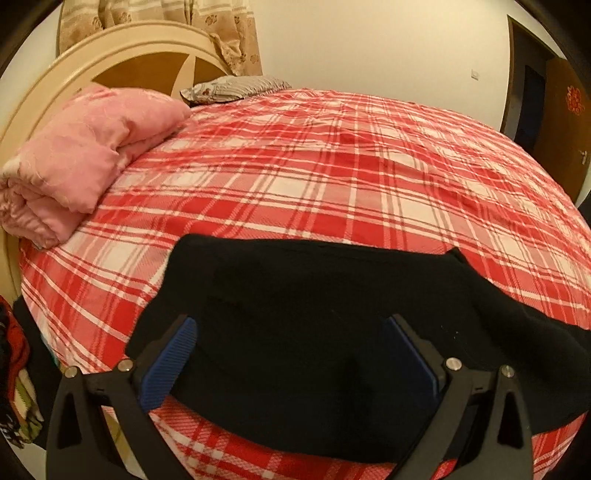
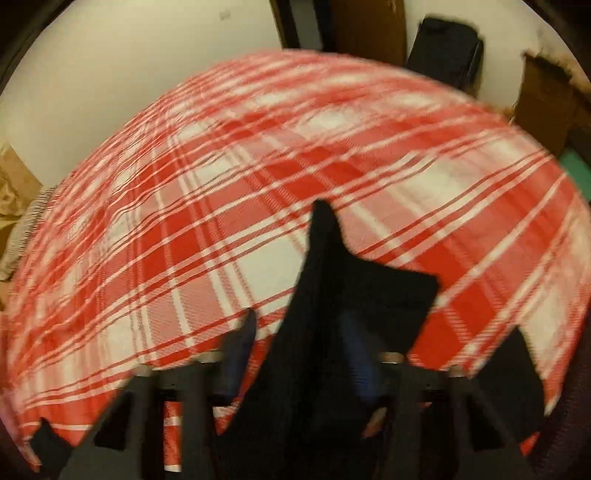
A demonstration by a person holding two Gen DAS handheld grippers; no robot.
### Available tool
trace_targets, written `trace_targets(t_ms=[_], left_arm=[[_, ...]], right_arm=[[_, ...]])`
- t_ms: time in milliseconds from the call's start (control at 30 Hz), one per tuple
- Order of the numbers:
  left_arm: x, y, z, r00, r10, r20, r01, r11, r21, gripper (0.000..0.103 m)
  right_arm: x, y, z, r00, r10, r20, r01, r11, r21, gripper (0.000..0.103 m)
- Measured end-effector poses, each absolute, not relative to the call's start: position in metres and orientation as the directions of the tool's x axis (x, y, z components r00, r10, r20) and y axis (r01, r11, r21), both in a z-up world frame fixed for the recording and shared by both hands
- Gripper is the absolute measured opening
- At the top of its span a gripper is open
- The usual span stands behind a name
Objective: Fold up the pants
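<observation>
Left gripper [image 1: 288,354]: nearest the lens; two black fingers with blue pads [image 1: 170,363], spread wide, nothing pinched between them.
Pants [image 1: 314,314]: one black garment, lying flat on the bed directly under and ahead of the left gripper, its far edge straight across the bedspread; it spills off to that gripper's right.
Right gripper [image 2: 299,354]: two fingers, view heavily blurred; a ridge of black cloth from the pants [image 2: 343,295] rises between them and hides most of the right-hand pad. Whether the jaws are clamped on the cloth cannot be told.
Bedspread [image 1: 332,177]: one, red-and-white plaid, covering the whole bed beneath both grippers.
Quilt [image 1: 81,155]: one, pink, folded, far ahead and to the left of the left gripper, against the headboard.
Pillow [image 1: 236,86]: one, grey patterned, beyond the quilt at the far edge.
Headboard [image 1: 110,55]: one, cream, curved, with a curtain [image 1: 229,33] behind it.
Door [image 1: 565,122]: one, brown, far right of the left gripper.
</observation>
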State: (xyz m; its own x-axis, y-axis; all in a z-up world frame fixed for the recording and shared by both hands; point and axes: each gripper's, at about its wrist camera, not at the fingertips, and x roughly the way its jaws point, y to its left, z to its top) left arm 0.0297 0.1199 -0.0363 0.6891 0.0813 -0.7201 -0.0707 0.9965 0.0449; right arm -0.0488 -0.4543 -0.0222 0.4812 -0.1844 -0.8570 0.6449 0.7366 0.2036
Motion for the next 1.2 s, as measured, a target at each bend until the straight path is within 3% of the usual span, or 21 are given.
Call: trace_targets(t_ms=[33,167,267,400,467,767,967,1067,1200], left_arm=[[0.028,0.119,-0.035,0.691,0.085,-0.718,-0.073,0.996,0.048,0.103],[0.026,0.121,-0.032,0.696,0.074,-0.714,-0.078,0.997,0.027,0.103],[0.027,0.117,-0.033,0.693,0.065,-0.718,-0.072,0.997,0.02,0.103],[0.027,0.107,-0.035,0.687,0.042,-0.725,-0.044,0.999,0.017,0.103],[0.026,0.103,-0.035,0.691,0.034,-0.722,-0.029,0.999,0.02,0.103],[0.028,0.091,-0.036,0.682,0.003,-0.731,0.001,1.0,0.005,0.103],[0.029,0.071,-0.03,0.694,-0.017,-0.72,0.034,0.999,0.01,0.103],[0.026,0.06,-0.026,0.701,-0.028,-0.713,0.058,0.998,0.018,0.103],[0.021,0.051,-0.022,0.711,-0.03,-0.703,0.085,0.995,0.044,0.103]], right_arm=[[-0.048,-0.458,-0.025,0.483,-0.16,-0.861,0.633,0.743,0.217,0.003],[-0.056,-0.451,0.01,0.586,-0.096,-0.805,0.535,0.791,0.295,0.003],[-0.084,-0.443,0.062,0.769,0.038,-0.639,0.379,0.778,0.502,0.003],[-0.13,-0.452,0.109,0.919,0.096,-0.383,0.205,0.712,0.672,0.003],[-0.155,-0.465,0.108,0.942,0.089,-0.324,0.184,0.669,0.72,0.003],[-0.24,-0.502,-0.002,0.838,0.009,-0.546,0.451,0.552,0.701,0.004],[-0.26,-0.494,-0.02,0.729,-0.02,-0.685,0.563,0.586,0.582,0.004],[-0.26,-0.498,-0.022,0.667,-0.014,-0.745,0.608,0.588,0.533,0.011],[-0.276,-0.521,-0.011,0.603,-0.167,-0.78,0.714,0.55,0.434,0.015]])
